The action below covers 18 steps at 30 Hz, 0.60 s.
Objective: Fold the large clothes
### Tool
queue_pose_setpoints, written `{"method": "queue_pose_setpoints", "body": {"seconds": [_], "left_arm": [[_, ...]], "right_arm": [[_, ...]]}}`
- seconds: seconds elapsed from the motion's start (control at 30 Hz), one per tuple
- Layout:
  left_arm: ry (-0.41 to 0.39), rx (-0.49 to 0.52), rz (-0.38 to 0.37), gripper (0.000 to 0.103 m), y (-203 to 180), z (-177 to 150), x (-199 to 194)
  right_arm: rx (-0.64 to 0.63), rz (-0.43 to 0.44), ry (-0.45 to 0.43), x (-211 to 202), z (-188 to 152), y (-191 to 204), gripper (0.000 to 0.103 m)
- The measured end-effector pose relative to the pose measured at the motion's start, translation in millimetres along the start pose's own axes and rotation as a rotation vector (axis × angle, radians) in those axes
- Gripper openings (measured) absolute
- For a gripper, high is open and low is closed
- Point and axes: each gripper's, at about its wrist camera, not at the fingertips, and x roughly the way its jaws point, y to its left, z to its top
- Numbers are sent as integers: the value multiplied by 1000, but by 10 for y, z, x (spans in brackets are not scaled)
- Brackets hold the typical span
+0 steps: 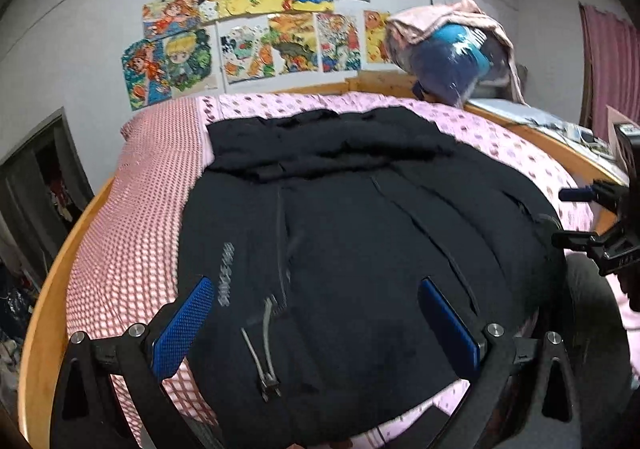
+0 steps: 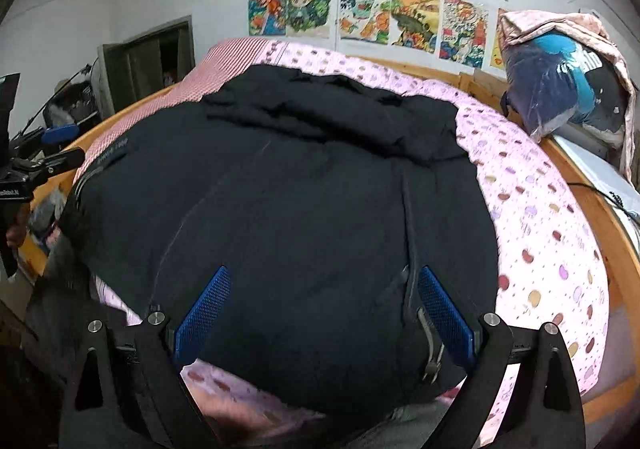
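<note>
A large black jacket (image 1: 360, 217) lies spread on the pink dotted bedsheet (image 1: 520, 153), its far part folded over into a band. Grey drawcords (image 1: 264, 349) and a grey zipper (image 1: 280, 241) show near its front. My left gripper (image 1: 316, 309) hovers open over the jacket's near left edge, blue pads wide apart, nothing held. The same jacket (image 2: 288, 189) fills the right wrist view. My right gripper (image 2: 324, 297) is open over its near right part, beside a zipper seam (image 2: 408, 233). Each gripper shows at the other view's edge.
The wooden bed frame (image 1: 52, 281) rings the mattress. A red checked sheet (image 1: 132, 217) covers the left side. A bagged blue bundle under a pink cloth (image 1: 452, 49) sits at the far right corner. Drawings (image 1: 260, 21) hang on the wall. A dark doorway (image 2: 148, 57) stands left.
</note>
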Motion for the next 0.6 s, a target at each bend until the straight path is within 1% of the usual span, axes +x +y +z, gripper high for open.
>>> {"method": "queue_pose_setpoints", "body": {"seconds": [0.1,0.2,0.27,0.33,0.43,0.6], "left_arm": [[19,3,-31,103,-36,-126,2],[32,21,-35,103,-66,-226,3],[41,44,-35,103,-107,-281,4],[47,79,-35,103,-156,-355,-3],[46,124,-44,103,-224,-441,-19],[50,196,-20,103,-280,-517,18]], "right_arm": [[-53,-9,27,22,-92,85,93],[-103,9,61,63,-186,199,93],[-115,41,85,87,-240,262,93],[-125,53,113,113,-286,299,93],[-137,56,144,146,-375,330,93],[-124,43,170,180,-444,323,93]]}}
